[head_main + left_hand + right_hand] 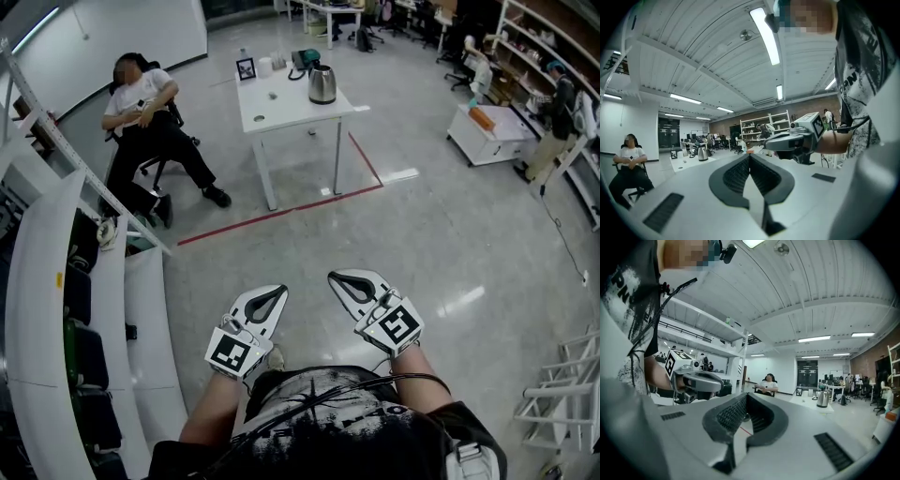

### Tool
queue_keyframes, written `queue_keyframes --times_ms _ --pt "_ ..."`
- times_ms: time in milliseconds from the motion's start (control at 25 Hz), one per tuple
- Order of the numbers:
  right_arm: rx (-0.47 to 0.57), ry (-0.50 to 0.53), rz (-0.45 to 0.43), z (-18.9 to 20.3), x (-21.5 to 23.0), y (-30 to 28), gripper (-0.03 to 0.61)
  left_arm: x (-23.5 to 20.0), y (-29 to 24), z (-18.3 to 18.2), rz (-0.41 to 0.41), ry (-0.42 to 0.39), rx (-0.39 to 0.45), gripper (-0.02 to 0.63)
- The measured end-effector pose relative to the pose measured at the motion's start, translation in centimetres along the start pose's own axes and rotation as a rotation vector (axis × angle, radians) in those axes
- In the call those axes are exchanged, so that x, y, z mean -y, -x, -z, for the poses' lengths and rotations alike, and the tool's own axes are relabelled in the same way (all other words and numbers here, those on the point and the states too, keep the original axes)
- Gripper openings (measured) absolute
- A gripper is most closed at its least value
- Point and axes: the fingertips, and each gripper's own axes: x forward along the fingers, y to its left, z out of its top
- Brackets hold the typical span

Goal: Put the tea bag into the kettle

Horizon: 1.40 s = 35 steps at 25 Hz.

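Upper centre, a steel kettle point(322, 83), apparently lidded, stands on a white table point(281, 114), contents unseen. Lower centre, left gripper point(275, 292) and right gripper point(341, 278) are pressed together, empty.

Head view looks down; level gripper views share the distant kettle point(322, 84).

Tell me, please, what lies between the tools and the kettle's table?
Head view: only bare floor, crossed by a red tape line, lies between the left tool, the right tool and the table bearing the kettle.
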Motion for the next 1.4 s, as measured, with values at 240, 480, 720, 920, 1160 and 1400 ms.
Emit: queue_keyframes --times_ms 240,480,720,920,1160,1400 --pt "0.003 0.017 0.009 -0.2 0.6 0.9 0.011 0.2 -0.9 -0.7 -0.010 -0.003 0.002 0.011" --pt "0.011 0.070 -0.004 -0.3 1.6 1.8 0.011 1.0 -2.4 0.2 0.006 0.020 0.009 0.011" --pt "-0.006 0.046 0.006 0.7 2.3 1.8 0.011 1.7 -3.2 1.6 0.054 0.042 -0.006 0.011" --pt "-0.002 0.062 0.011 0.5 3.5 0.0 0.011 -0.9 -4.3 0.9 0.058 0.046 0.031 0.011" --pt "0.000 0.106 0.033 0.4 5.8 -3.7 0.011 -4.6 -6.3 1.3 0.111 0.041 0.023 0.011" --pt "-0.005 0.096 0.057 -0.7 8.3 -7.4 0.011 -9.4 -8.0 0.6 0.135 0.045 0.048 0.011"
